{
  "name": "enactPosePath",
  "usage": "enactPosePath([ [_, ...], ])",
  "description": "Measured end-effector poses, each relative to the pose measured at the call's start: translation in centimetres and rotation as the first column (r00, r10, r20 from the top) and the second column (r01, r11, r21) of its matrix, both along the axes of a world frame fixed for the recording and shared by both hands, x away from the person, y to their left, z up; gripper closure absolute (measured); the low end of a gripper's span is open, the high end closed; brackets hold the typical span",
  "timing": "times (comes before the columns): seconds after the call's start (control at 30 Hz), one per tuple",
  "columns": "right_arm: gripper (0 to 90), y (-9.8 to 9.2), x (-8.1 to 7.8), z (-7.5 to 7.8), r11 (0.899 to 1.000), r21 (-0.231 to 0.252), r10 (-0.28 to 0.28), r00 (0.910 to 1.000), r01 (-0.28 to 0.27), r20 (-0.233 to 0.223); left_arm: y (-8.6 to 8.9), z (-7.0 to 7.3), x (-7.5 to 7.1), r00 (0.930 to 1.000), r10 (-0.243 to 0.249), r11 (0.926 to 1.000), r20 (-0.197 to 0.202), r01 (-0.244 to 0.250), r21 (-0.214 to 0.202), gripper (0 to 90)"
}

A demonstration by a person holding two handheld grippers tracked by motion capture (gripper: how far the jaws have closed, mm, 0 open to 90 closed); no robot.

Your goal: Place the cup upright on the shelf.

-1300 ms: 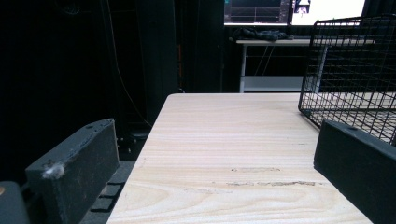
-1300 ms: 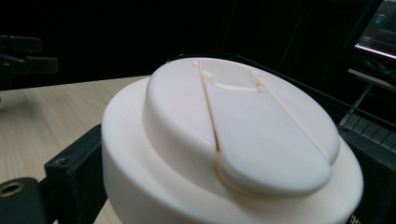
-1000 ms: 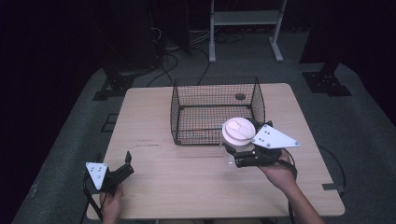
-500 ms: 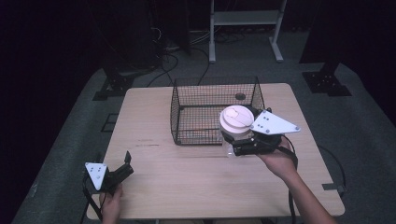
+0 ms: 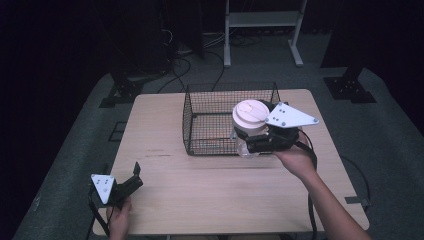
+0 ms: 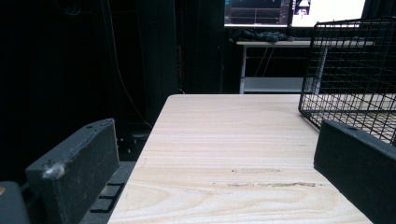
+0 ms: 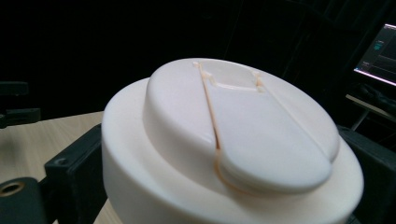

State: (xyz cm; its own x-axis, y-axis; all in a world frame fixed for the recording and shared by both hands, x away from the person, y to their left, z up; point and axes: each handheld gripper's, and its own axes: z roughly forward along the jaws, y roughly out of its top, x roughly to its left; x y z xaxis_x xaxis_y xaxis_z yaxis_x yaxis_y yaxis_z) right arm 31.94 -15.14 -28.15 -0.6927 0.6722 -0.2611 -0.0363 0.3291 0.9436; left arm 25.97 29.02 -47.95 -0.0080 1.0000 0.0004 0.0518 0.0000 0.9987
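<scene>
- Right now the white-lidded jar [image 5: 251,125] is clamped by the right gripper [image 5: 260,142] above the wire basket's [image 5: 210,100] near-right corner, seemingly for lowering inside.
- Left gripper [image 5: 131,181] is parked spread-jawed, unladen, at the table [image 5: 210,195] corner.

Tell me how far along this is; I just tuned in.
Done: the right tool is shut on the clear jar with a wide cream lid and has it lifted off the pale wooden table. In hand: the jar hangs at the front right corner of the black wire basket. Left: lowering it in and letting go. The left tool rests open, idle.
</scene>
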Motion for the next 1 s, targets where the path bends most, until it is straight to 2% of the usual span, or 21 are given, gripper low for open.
enactPosePath([
  [0.3, 4.1, 0.6, 1.2, 1.1, 1.000, 0.000, -0.007, 0.9999, 0.007, 0.013, 0.0, 0.0, 0.0, 1.0000, -0.001, 1.0000, 0.002, 0.001, -0.002, 0.0],
  [0.53, 4.1, 1.3, 2.7, 1.9, 1.000, 0.006, -0.015, 0.9997, 0.015, 0.021, 0.0, 0.0, 0.0, 1.0000, -0.002, 1.0000, 0.001, 0.002, -0.003, 0.0],
  [0.83, 4.1, 2.1, 4.7, 2.1, 0.999, 0.012, -0.032, 0.9994, 0.032, 0.013, 0.1, 0.0, 0.0, 1.0000, -0.003, 1.0000, 0.002, 0.003, -0.007, 0.0],
  [1.0, 4.1, 2.8, 6.1, 1.9, 0.999, -0.003, -0.051, 0.9986, 0.051, 0.013, 0.1, 0.0, 0.0, 1.0000, -0.004, 1.0000, 0.002, 0.004, -0.007, 0.0],
])
